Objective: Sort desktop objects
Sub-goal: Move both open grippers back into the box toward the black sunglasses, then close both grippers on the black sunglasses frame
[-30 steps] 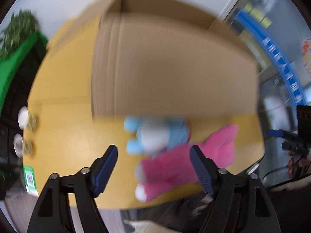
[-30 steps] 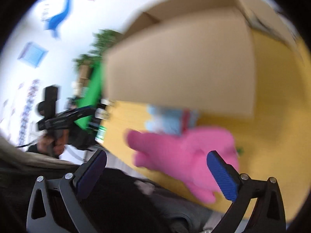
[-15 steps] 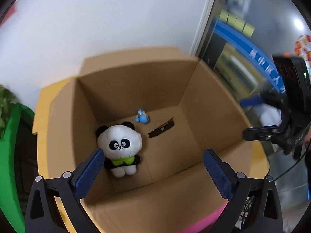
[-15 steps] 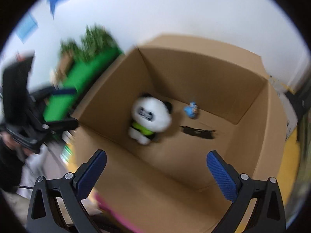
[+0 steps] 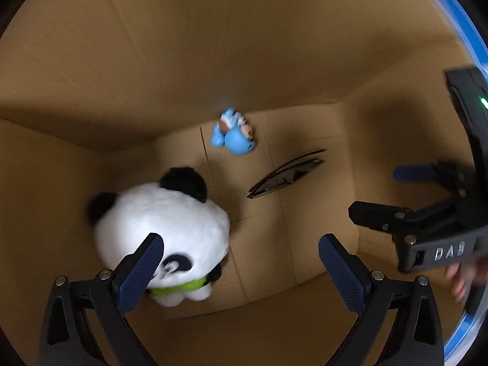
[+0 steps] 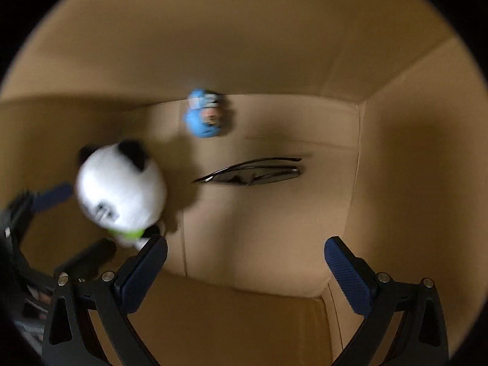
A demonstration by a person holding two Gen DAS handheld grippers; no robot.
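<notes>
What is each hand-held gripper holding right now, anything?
Left hand-held gripper: open, empty, above the panda.
Right hand-held gripper: open, empty.

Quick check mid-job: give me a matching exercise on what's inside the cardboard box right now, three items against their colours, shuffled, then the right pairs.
Items:
1. panda plush
2. small toy figure
3. sunglasses

Colours:
A. dark, glossy
B. white and black with a green band
C. light blue

Pairs: 1-B, 2-C, 3-A. All three lie on the floor of the cardboard box.
</notes>
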